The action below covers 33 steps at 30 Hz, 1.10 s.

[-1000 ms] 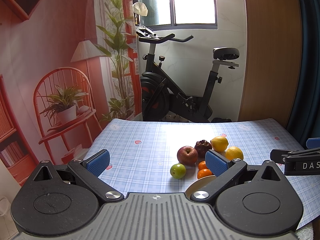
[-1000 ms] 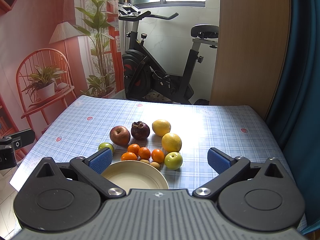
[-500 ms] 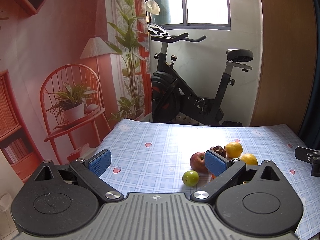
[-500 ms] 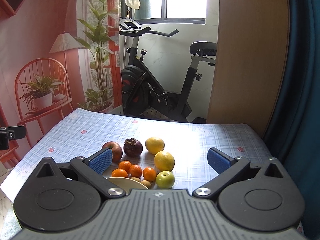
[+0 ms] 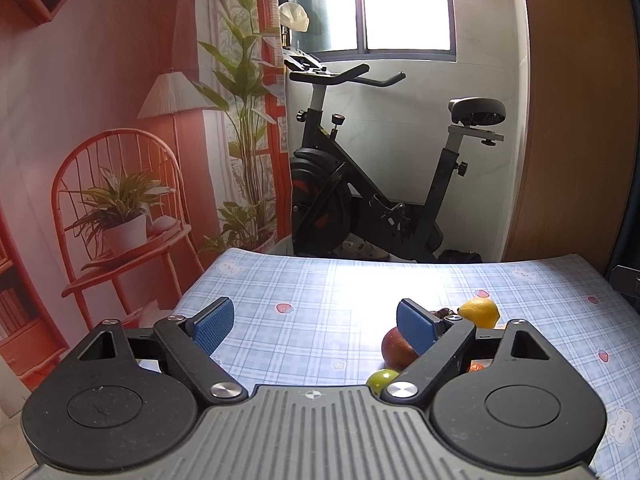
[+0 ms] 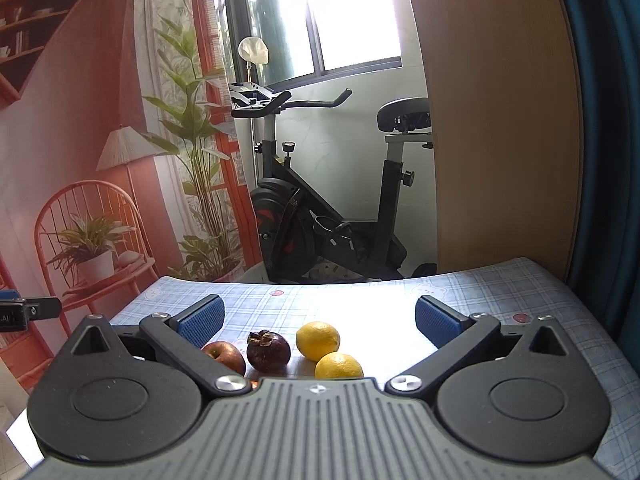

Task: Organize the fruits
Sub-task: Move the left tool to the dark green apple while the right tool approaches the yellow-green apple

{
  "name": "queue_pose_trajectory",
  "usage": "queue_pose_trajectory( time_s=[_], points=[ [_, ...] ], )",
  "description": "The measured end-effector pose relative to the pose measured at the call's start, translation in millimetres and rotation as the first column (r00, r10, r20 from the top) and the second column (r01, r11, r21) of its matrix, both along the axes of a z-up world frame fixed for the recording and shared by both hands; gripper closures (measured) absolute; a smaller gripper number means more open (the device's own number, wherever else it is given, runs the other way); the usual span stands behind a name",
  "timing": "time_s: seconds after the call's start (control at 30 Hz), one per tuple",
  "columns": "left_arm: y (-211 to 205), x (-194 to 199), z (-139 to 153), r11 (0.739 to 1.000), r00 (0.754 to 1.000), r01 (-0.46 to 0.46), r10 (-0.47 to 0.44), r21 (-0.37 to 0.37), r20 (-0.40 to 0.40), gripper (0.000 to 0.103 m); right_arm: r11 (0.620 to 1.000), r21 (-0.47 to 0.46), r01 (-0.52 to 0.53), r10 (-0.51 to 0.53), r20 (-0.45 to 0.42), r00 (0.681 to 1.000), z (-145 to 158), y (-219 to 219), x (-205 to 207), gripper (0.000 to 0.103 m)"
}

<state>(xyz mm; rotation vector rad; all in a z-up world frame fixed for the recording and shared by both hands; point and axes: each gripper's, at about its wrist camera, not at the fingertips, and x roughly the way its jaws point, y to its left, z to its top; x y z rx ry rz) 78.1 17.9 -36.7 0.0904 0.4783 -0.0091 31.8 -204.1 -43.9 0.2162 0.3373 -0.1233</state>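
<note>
Fruits, loose lot, on table [image 6: 560,300] under a blue checked cloth with small strawberry and bear prints; listed largest first. Table: fills the lower half of both wrist views, its far edge at mid-frame before an exercise bike [image 6: 328,216]. Right gripper [image 6: 318,316]: jaws wide apart, nothing between the blue pads, the fruit cluster lying just beyond and below, between the fingers and left of centre in that frame. Left gripper [image 5: 316,322]: jaws closing, still well apart, only bare cloth between them; the cluster lies off to its right, behind its right finger, lower right of that frame. Judged on this, the right hand is the nearer and better aligned. Red apple [image 6: 226,356]: lower left of the right view, partly behind the left finger. Mangosteen [image 6: 268,350]: dark purple, calyx up, just right of the apple. Lemon [image 6: 318,340]: long axis running roughly left to right, beside the mangosteen. Second yellow citrus [image 6: 339,366]: touching or nearly touching the lemon, partly cut off by the gripper body. Green fruit [image 5: 382,378]: small, bottom centre of the left view, possibly a lime or small green apple. Orange sliver [image 5: 476,367]: too hidden to identify. Writing: no legible brand or label.
</note>
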Motion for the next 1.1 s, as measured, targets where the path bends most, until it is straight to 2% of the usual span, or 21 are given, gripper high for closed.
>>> queue_pose_trajectory(
  time_s=[0.17, 0.27, 0.43, 0.5, 0.6, 0.77, 0.9, 1.1],
  points=[
    [5.6, 16.7, -14.1, 0.999, 1.0, 0.012, -0.013, -0.032, -0.025, 0.014, 0.999, -0.037, 0.012, -0.012, 0.015, 1.0, -17.1, -11.1, 8.4, 0.0],
    [4.3, 24.3, -25.4, 1.0, 1.0, 0.005, -0.005, 0.002, -0.01, 0.017, 1.0, -0.02, -0.008, 0.008, -0.026, 1.0, -30.5, -17.1, 17.6, 0.0],
    [5.9, 39.5, -41.5, 1.0, 0.998, 0.028, -0.029, -0.013, -0.055, 0.022, 0.998, -0.051, -0.034, 0.03, -0.085, 0.996, -49.9, -14.6, 26.7, 0.0],
    [6.6, 44.1, -45.0, 0.999, 0.997, 0.033, -0.033, -0.01, -0.068, 0.025, 0.998, -0.025, -0.05, 0.047, -0.108, 0.993, -57.5, -18.2, 30.6, 0.0],
    [10.1, 50.5, -49.5, 0.999, 0.995, 0.043, -0.045, -0.019, -0.092, 0.025, 0.998, -0.004, -0.056, 0.055, -0.137, 0.989, -64.1, -22.6, 36.6, 0.0],
    [18.0, 65.0, -56.6, 0.997, 0.988, 0.05, -0.058, -0.062, -0.143, 0.025, 0.998, -0.03, -0.057, 0.052, -0.167, 0.985, -69.5, -25.7, 42.3, 0.0],
    [27.2, 70.5, -58.2, 0.994, 0.983, 0.045, -0.063, -0.104, -0.173, 0.025, 0.999, -0.002, -0.054, 0.053, -0.189, 0.981, -74.5, -32.1, 44.9, 0.001],
    [29.9, 70.8, -61.5, 0.993, 0.981, 0.044, -0.064, -0.11, -0.182, 0.026, 0.995, 0.084, -0.056, 0.073, -0.221, 0.972, -86.9, -41.6, 50.1, 0.002]
  ],
)
